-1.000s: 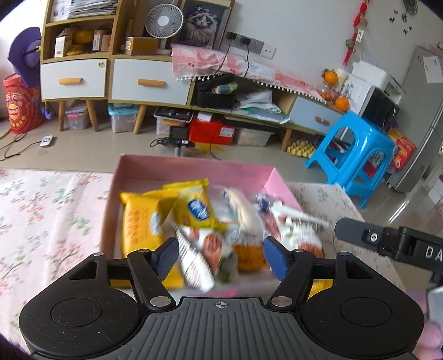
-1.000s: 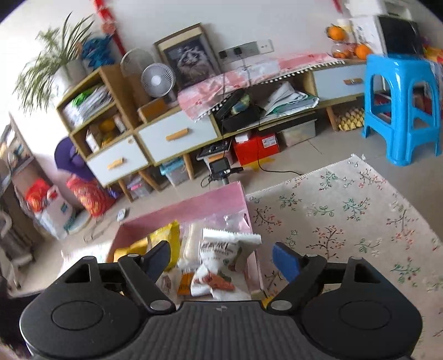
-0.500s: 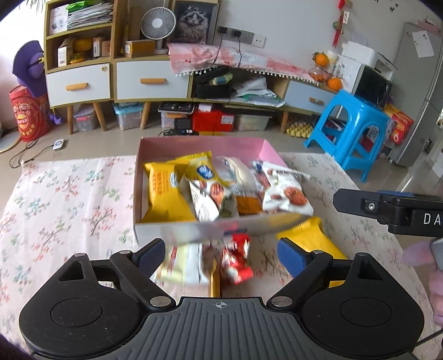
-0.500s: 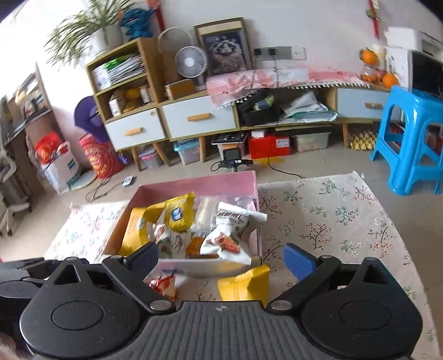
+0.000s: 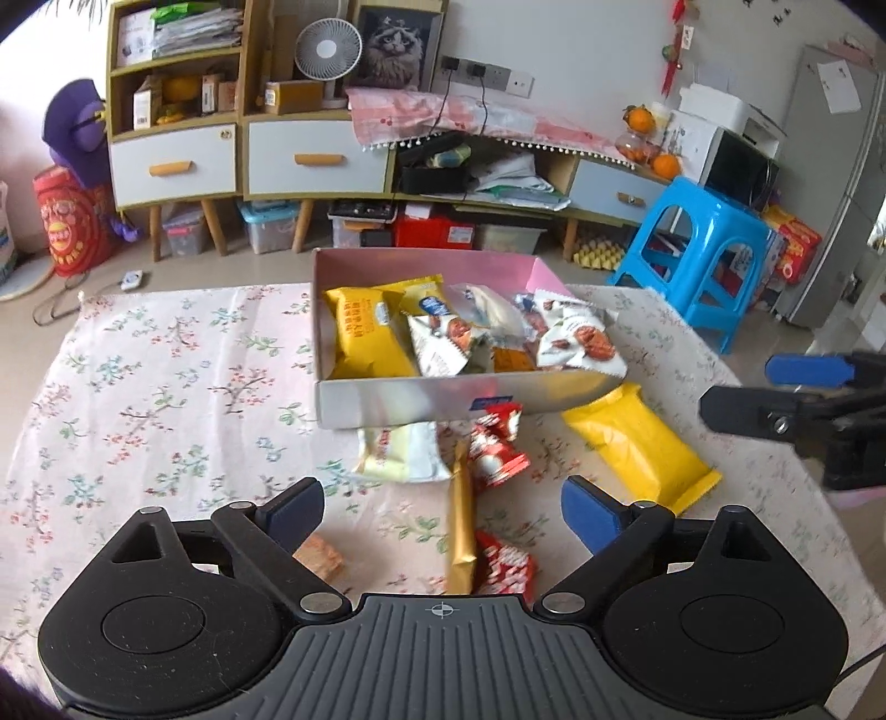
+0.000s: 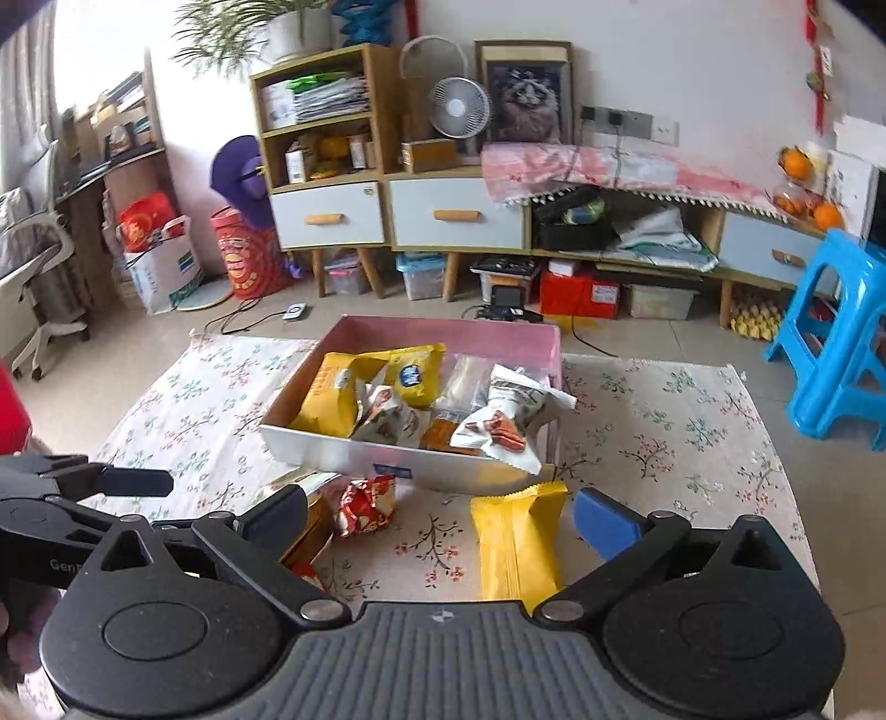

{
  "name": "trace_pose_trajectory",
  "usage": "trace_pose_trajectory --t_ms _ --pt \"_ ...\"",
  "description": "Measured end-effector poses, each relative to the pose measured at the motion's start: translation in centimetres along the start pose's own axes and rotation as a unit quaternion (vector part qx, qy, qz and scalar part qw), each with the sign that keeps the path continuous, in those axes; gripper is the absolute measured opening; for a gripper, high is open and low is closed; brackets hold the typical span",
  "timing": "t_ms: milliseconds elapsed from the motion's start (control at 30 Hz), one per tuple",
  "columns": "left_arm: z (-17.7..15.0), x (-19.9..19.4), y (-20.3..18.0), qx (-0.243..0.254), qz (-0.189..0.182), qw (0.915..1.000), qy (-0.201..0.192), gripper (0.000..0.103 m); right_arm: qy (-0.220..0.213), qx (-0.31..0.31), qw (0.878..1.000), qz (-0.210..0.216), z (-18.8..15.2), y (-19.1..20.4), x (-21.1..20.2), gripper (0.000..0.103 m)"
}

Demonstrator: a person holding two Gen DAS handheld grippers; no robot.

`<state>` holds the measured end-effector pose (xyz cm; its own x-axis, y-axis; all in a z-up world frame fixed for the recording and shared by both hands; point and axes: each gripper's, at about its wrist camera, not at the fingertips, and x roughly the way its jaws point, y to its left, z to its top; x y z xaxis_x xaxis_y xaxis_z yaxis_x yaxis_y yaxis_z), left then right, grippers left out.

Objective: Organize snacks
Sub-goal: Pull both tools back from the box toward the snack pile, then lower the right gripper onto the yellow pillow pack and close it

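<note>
Left wrist: box [image 5: 421, 396] farther than before.

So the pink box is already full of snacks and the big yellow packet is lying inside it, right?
Not quite. The pink box does hold snacks, but the big yellow packet lies outside it, on the floral cloth by its front right corner, as the left wrist view shows.

— What fills the back of the room?
— A wooden cabinet [image 5: 243, 160] with pale drawers, upper left of the frame. A small white fan [image 5: 324, 52] stands on it, just beside a framed cat picture [image 5: 396, 47].
— And to the right?
— A blue plastic stool [image 5: 703, 238] at mid right, with oranges [image 5: 664, 163] on the low unit behind it.
— Anything on the floor?
— A red printed bag [image 5: 69, 221] at far left, and clear storage bins [image 5: 271, 227] under the cabinet.
— The table covering?
— A floral cloth [image 5: 166, 387].
</note>
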<state>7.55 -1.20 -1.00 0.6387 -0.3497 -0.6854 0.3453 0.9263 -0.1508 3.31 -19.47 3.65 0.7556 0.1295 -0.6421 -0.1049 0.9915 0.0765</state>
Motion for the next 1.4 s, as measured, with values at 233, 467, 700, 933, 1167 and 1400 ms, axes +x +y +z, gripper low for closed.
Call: trace_pose_trajectory --t_ms 233,467,700,933,1167,1400 --pt "-2.1 -0.8 1.6 0.006 0.0 0.9999 -0.008 0.094 -0.011 -0.044 0.999 0.001 -1.4 0.7 0.1 0.093" --pt "-3.9 -0.9 1.8 0.011 -0.016 0.9997 -0.016 0.094 -0.014 -0.094 0.995 -0.004 -3.5 0.8 0.5 0.093" --pt "-5.6 0.8 0.1 0.015 -0.044 0.9989 -0.009 0.094 -0.009 -0.134 0.991 0.004 -6.2 -0.5 1.8 0.093" --pt "-6.3 2.8 -1.6 0.027 -0.057 0.998 0.002 0.094 0.003 -0.115 0.993 -0.015 -7.8 -3.1 3.9 0.093" --pt "-6.5 4.3 -1.0 -0.018 -0.066 0.9973 0.025 0.091 0.02 -0.103 0.994 -0.017 -8.3 -3.6 5.7 0.093" --pt "-6.2 4.5 -1.0 -0.031 -0.073 0.9964 0.03 0.067 0.023 -0.096 0.995 -0.022 -7.8 -3.6 6.9 0.093"
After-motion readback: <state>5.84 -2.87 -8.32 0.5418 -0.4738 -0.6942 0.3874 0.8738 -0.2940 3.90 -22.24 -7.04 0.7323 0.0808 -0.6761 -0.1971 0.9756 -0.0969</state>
